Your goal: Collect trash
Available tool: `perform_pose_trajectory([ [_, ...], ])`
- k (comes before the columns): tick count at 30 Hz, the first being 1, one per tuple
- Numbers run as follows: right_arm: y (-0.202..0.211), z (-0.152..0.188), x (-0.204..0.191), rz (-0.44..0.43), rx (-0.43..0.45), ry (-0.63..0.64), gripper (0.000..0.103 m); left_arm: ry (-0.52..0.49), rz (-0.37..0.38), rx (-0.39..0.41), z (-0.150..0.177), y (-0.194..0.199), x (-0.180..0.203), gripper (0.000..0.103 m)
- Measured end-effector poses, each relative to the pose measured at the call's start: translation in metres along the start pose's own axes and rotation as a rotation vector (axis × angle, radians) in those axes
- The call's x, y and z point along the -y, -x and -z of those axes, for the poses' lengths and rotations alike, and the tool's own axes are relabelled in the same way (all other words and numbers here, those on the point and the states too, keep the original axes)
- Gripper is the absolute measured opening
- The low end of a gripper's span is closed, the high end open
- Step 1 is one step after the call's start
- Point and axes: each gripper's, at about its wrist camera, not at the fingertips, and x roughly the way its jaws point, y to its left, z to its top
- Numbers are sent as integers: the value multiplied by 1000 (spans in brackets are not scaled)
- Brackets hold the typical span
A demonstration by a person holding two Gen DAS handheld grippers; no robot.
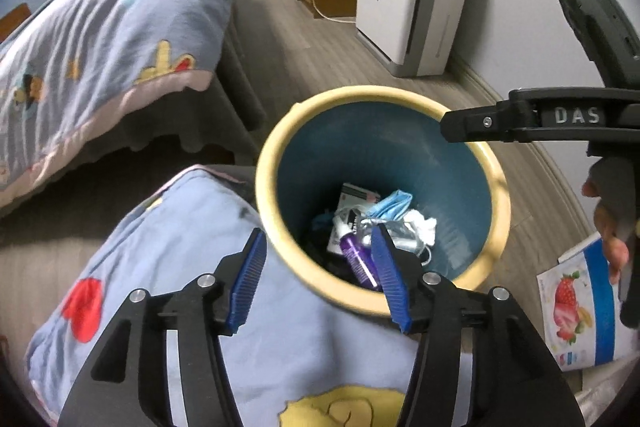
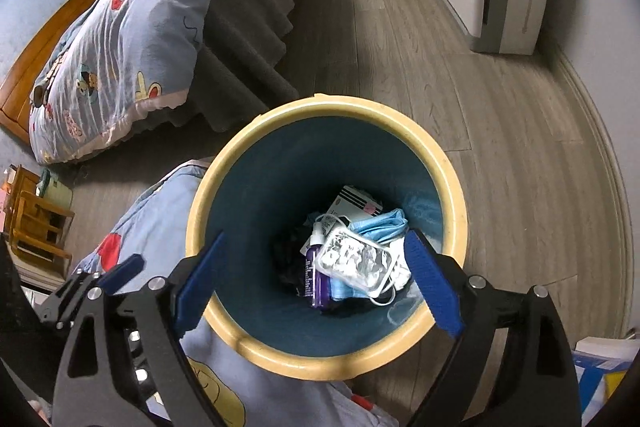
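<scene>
Down on the grey wood floor (image 2: 500, 99), beside the bed, stands a round teal bin with a cream rim (image 2: 256, 131), holding a purple bottle (image 2: 318, 283), a crumpled blue face mask (image 2: 380, 227) and a clear plastic packet (image 2: 352, 259). Both left tongs (image 1: 316, 279) and right tongs (image 2: 316, 283) hang above it, blue-padded jaws apart, gripping nothing.

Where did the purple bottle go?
The purple bottle lies at the bottom of the trash bin, beside the clear plastic packet and blue face mask.

A home bedroom: bed (image 2: 224, 39) with cartoon quilt (image 1: 100, 39), wood floor (image 2: 460, 99).
</scene>
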Motion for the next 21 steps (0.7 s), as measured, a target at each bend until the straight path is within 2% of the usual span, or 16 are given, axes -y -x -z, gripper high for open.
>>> perform_pose_trajectory([
  [5, 29, 12, -7, 42, 35, 68, 87, -4, 14, 24, 2, 32, 5, 59],
  [8, 54, 22, -8, 60, 63, 77, 88, 1, 39, 43, 3, 53, 13, 74],
  [10, 72, 31, -6, 73, 95, 68, 93, -12, 29, 50, 6, 66, 21, 91],
  [11, 79, 35, -6, 82, 108, 65, 96, -15, 18, 56, 8, 73, 24, 93],
  [14, 99, 48, -2, 119, 142, 53, 97, -7, 5, 66, 13, 87, 30, 96],
  [18, 121, 66, 3, 121, 170, 17, 97, 10, -20, 91, 22, 108, 33, 98],
  [21, 133, 75, 0, 142, 198, 30, 97, 51, 0, 107, 30, 124, 33, 98],
])
